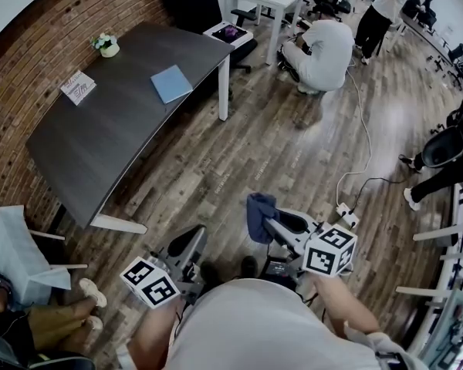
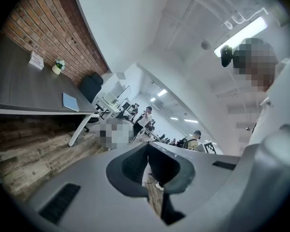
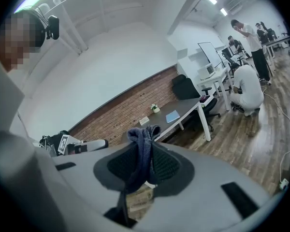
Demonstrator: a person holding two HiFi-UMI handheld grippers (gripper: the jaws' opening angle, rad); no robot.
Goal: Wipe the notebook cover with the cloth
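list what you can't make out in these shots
- Print on the card: too small in the head view.
- Any dirt on the notebook: too far off in every view.
- Lower end of the cloth: hidden between the right tongs in the right gripper view.

Navy cloth point(image 1: 260, 216), light-blue notebook point(image 1: 171, 83), seemingly charcoal table point(image 1: 116, 141)
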